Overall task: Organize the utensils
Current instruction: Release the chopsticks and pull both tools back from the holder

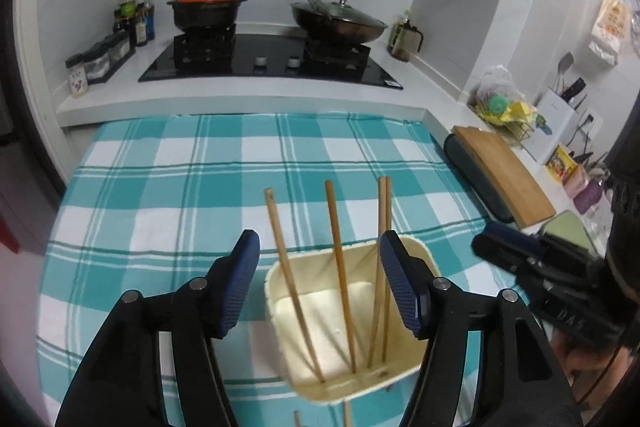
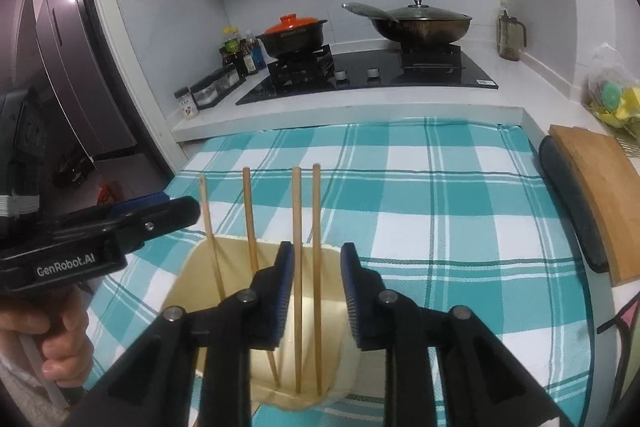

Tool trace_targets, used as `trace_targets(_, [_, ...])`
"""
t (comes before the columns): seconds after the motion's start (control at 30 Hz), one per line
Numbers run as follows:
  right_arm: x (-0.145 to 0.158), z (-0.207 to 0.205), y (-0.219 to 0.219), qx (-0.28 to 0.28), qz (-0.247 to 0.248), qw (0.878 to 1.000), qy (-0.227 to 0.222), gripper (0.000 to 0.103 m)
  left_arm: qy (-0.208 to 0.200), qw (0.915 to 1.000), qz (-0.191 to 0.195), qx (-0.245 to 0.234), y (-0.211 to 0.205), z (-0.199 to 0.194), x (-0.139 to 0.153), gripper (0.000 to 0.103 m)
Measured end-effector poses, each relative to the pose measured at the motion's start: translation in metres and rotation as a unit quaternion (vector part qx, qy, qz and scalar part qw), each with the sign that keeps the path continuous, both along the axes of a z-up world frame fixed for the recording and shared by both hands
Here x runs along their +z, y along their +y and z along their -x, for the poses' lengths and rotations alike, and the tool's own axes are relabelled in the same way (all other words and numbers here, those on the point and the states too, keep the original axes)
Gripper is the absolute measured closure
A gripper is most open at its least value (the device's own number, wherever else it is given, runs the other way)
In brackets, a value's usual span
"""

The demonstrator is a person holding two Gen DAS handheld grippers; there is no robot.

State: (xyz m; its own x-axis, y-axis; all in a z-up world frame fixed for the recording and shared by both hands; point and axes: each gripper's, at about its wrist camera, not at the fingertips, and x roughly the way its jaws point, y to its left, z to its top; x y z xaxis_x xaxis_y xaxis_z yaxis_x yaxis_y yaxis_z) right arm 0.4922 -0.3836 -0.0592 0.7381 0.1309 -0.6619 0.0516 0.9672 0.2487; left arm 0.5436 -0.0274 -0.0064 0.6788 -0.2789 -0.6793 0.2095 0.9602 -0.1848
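A cream rectangular holder [image 1: 418, 253] stands on the teal checked cloth [image 1: 168, 195], with several wooden chopsticks [image 1: 340, 267] upright in it. My left gripper [image 1: 320, 239] is open wide above the holder. Its fingers flank the chopsticks without touching them. In the right wrist view the same holder [image 2: 188, 279] sits under my right gripper [image 2: 317, 251], whose jaws are partly open. Two chopsticks [image 2: 296, 219] rise through the gap and the pads do not press on them. Each gripper also shows in the other view: the right gripper [image 1: 504, 243] and the left gripper [image 2: 176, 213], held by a hand [image 2: 60, 331].
Behind the cloth is a black hob [image 1: 272, 63] with an orange-lidded pot [image 1: 208, 11] and a lidded wok [image 1: 340, 23]. Spice jars [image 1: 96, 63] stand at the left. A wooden board [image 1: 504, 175] on a dark roll lies at the right, and a fridge [image 2: 68, 47] stands at the far left.
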Motion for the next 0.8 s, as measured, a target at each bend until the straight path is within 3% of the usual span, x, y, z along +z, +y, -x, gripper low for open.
trace_targets(0.13, [0.042,0.041,0.000,0.005,0.038,0.999,-0.012,0.067,-0.014,0.9971,-0.072,-0.021,0.031,0.063,0.031,0.019])
trace_targets(0.17, [0.051,0.054,0.001,0.009,0.049,0.999,-0.013,0.061,-0.015,0.9953,-0.091,-0.030,0.038,0.083,0.035,0.015])
trace_targets(0.23, [0.065,0.086,0.006,0.015,0.075,0.997,-0.013,0.051,-0.016,0.9915,-0.122,-0.044,0.050,0.123,0.037,0.011])
trace_targets(0.33, [0.071,0.133,0.016,0.019,0.116,0.993,-0.001,0.051,-0.014,0.9876,-0.146,-0.054,0.066,0.181,0.023,0.007])
trace_targets(0.47, [0.056,0.190,0.031,0.017,0.142,0.989,0.022,0.051,0.011,0.9921,-0.114,-0.051,0.079,0.239,-0.024,0.005])
trace_targets(0.57, [0.031,0.227,0.044,-0.002,0.145,0.989,0.033,0.051,0.025,0.9953,-0.091,-0.022,0.082,0.271,-0.069,0.005])
trace_targets(0.8, [-0.047,0.294,0.073,-0.067,0.106,0.991,0.041,0.051,0.034,0.9971,-0.043,0.052,0.071,0.325,-0.143,0.005])
